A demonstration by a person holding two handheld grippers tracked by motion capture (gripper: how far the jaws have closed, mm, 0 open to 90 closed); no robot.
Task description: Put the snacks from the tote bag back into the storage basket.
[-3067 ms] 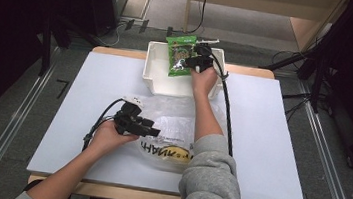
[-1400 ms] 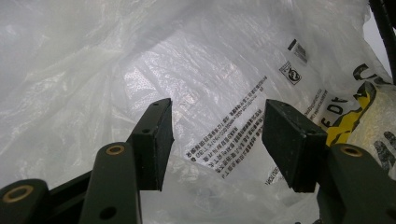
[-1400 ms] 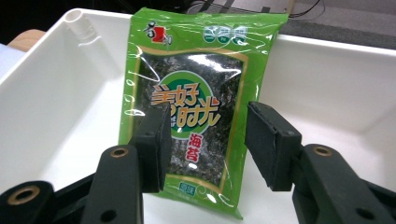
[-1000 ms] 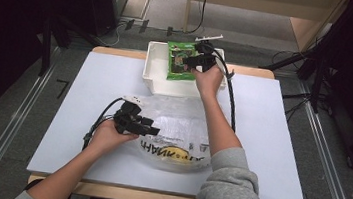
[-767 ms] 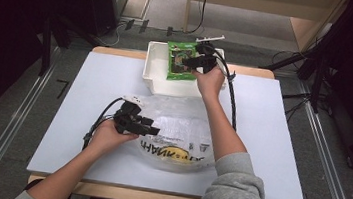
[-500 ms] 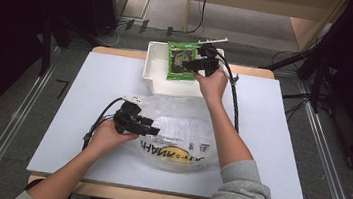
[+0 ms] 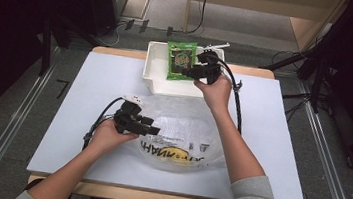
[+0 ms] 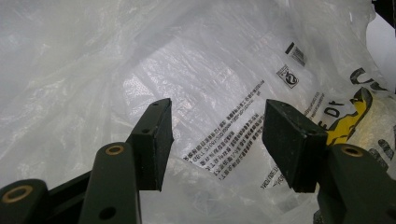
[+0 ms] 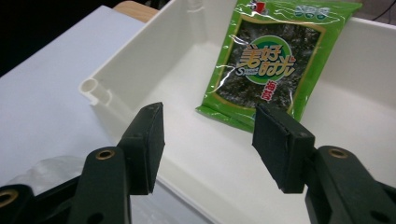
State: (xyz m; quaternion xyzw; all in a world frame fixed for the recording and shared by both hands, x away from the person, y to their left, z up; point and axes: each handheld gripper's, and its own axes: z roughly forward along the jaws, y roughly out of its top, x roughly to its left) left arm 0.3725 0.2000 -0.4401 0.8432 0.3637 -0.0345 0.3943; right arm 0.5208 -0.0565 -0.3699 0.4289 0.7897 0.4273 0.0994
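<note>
— White tabletop [image 7: 89, 94] on a wooden frame, dark floor all round. What sits on it, biggest first?

— Just ahead of the left gripper [image 7: 153, 129] lies a crumpled clear plastic bag with black and yellow print [image 7: 185, 140]. Its jaws stand wide, nothing between them, the film [image 8: 224, 93] right before the pads. Farther off is a white rectangular plastic tub [image 7: 154, 69], and over it the right gripper [image 7: 187, 72].

— And in the tub?

— A flat green foil snack packet with a dark window and a round logo [image 9: 268, 60], leaning against the far wall, its lower edge just beyond the right gripper's [image 9: 208, 140] tips. Those jaws have just been opening and stand wide — clear of the packet.

— How would it handle?

— Light, I'd judge, thin and slick, with brittle contents that would crush under a hard squeeze. The sealed lower edge or a side seam looks the safest place to pinch — gently, as the foil may slide.
</note>
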